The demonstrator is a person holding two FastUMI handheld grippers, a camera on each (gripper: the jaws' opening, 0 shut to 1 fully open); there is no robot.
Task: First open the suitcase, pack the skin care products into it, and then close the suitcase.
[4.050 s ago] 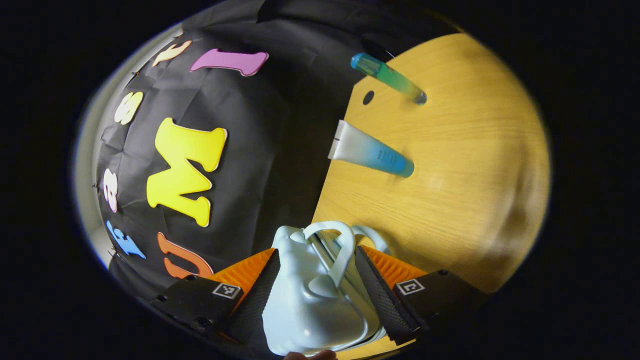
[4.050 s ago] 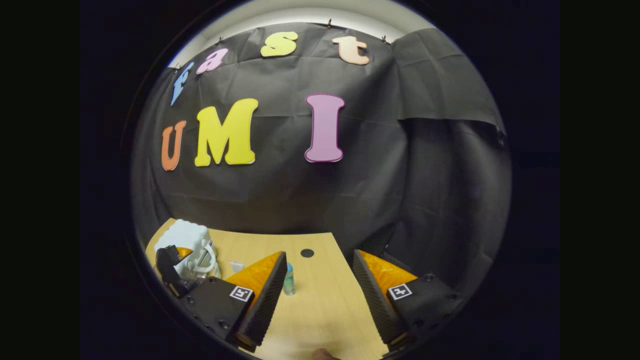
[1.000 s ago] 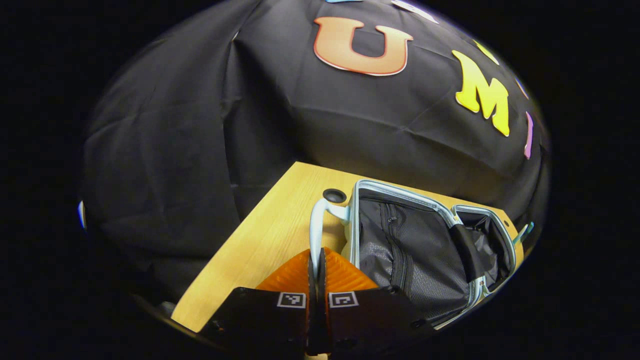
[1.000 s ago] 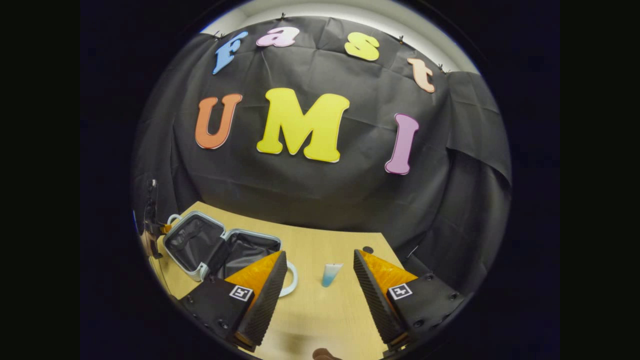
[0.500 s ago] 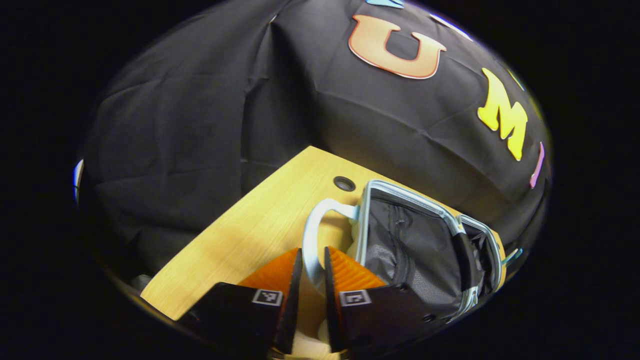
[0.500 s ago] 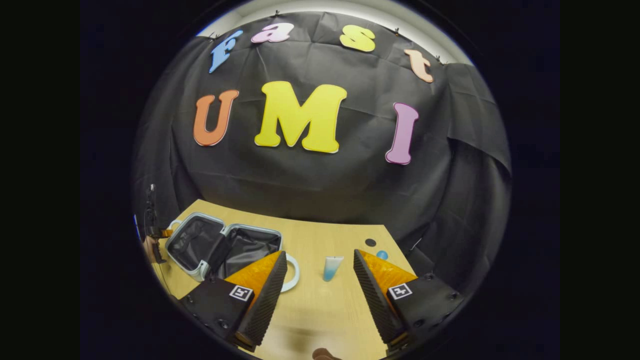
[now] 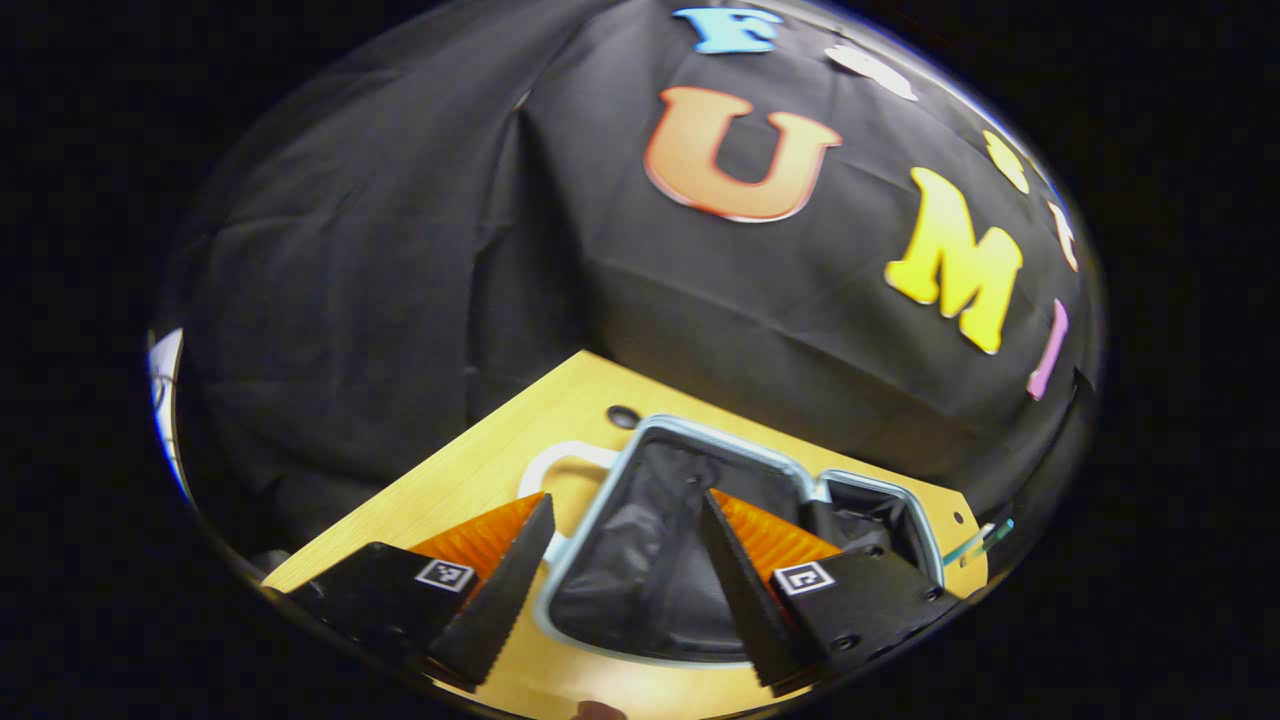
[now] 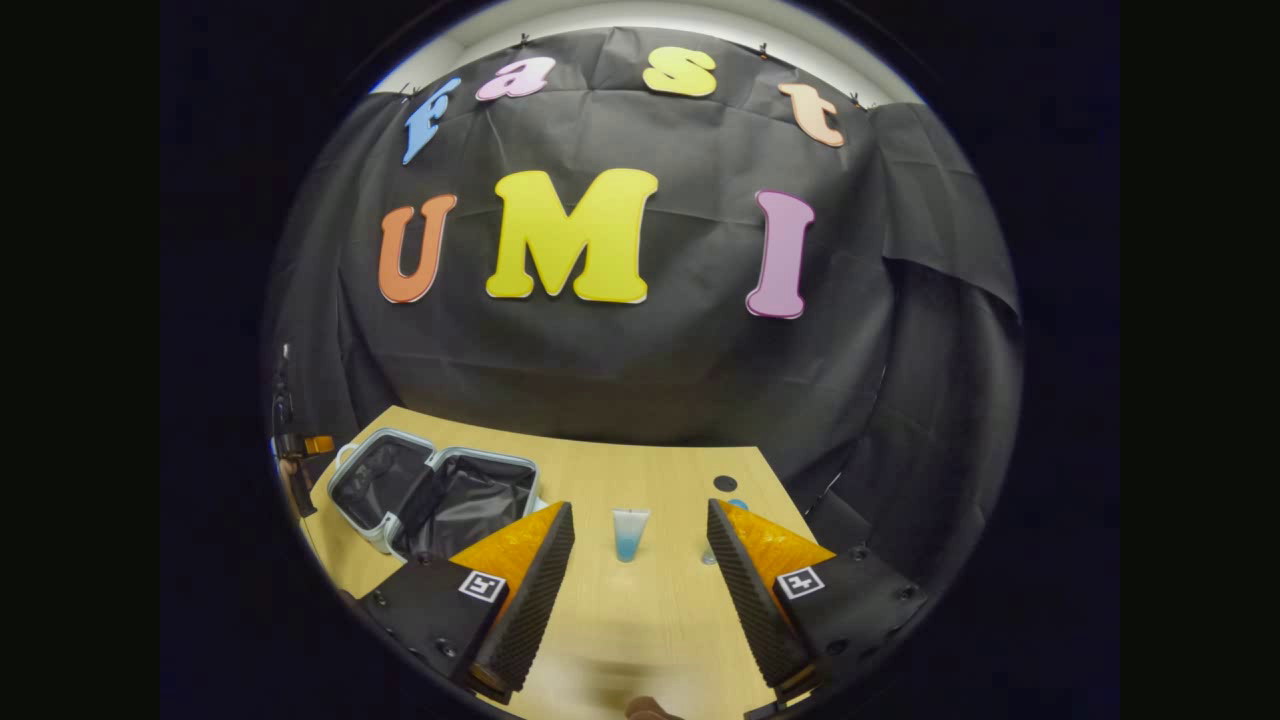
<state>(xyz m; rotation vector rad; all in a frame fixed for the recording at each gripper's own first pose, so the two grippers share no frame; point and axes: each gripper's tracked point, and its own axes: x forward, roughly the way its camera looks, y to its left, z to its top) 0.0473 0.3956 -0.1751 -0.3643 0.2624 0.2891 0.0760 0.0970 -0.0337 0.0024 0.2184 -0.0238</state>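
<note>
Right gripper view: tube [image 8: 629, 533] too small to read any label

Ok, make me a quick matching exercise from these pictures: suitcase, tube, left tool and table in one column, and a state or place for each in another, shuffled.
Column 1:
1. suitcase
2. tube
3. left tool
4. table

Column 2:
A. open, above the dark lining
B. light wood
C. lying open, both halves flat
D. on the table, between the right tool's fingers in its view

Pairs: 1-C, 2-D, 3-A, 4-B
</note>
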